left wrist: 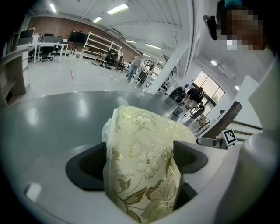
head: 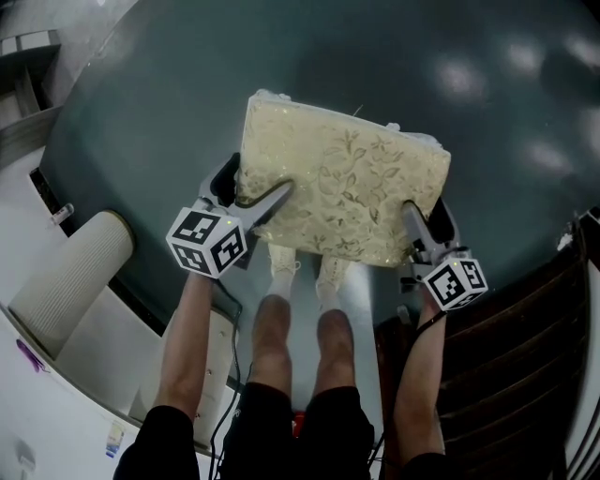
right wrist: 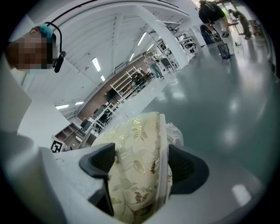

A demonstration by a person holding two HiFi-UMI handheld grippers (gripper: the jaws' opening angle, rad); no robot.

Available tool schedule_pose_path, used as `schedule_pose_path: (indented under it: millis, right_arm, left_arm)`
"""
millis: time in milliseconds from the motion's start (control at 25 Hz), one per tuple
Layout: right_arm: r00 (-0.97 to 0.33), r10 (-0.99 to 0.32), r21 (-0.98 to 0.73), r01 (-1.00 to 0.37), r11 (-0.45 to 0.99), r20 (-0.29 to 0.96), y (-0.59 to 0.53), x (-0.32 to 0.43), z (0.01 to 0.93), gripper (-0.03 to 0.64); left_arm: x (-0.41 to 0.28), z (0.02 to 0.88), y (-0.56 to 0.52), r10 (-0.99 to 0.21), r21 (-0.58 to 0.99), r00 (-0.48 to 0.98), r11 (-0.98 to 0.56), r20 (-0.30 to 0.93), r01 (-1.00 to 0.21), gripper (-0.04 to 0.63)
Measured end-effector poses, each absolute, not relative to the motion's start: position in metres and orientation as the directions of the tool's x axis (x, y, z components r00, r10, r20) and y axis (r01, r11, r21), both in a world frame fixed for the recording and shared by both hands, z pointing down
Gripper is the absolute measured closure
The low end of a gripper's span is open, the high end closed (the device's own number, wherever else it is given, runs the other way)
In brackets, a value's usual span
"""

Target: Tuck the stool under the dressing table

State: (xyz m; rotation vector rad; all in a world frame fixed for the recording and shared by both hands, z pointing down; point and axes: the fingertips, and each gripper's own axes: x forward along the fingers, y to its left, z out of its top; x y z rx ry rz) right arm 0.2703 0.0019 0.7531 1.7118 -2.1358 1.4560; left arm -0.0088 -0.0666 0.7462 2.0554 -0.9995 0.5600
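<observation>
My left claw (head: 246, 190) straddles the left short end of the cream, leaf-patterned stool (head: 342, 178), jaws spread wide and, I judge, not clamping. The stool's long axis runs across me, just ahead of my feet, to my right claw (head: 427, 225), which gapes round the other end likewise. Both claws are equally near. Beneath is glossy grey floor (head: 187, 84); beyond, an open hall with shelving (left wrist: 98, 46).

Ceiling strip lights (left wrist: 118, 8) are mirrored as soft glare patches on the glossy floor (head: 487, 66). Fisheye bending and dark corners are seen in both gripper views, with the near foreground softened.
</observation>
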Motion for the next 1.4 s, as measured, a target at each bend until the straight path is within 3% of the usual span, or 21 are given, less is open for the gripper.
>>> schedule_pose_path:
  millis: [440,1400]
  right_arm:
    - [-0.44,-0.746,-0.704,-0.708,-0.054,0.5,0.001,0.268,0.759,0.243]
    - [-0.435,-0.757,-0.683,-0.731,-0.02,0.487,0.005,0.268,0.755,0.244]
  left_arm:
    - [-0.008,0.748,-0.068,-0.478,0.456,0.61,-0.407,0.633,-0.792,0.098]
    - [-0.012,0.743,-0.061,-0.501,0.465,0.634,-0.432,0.589,-0.773,0.121]
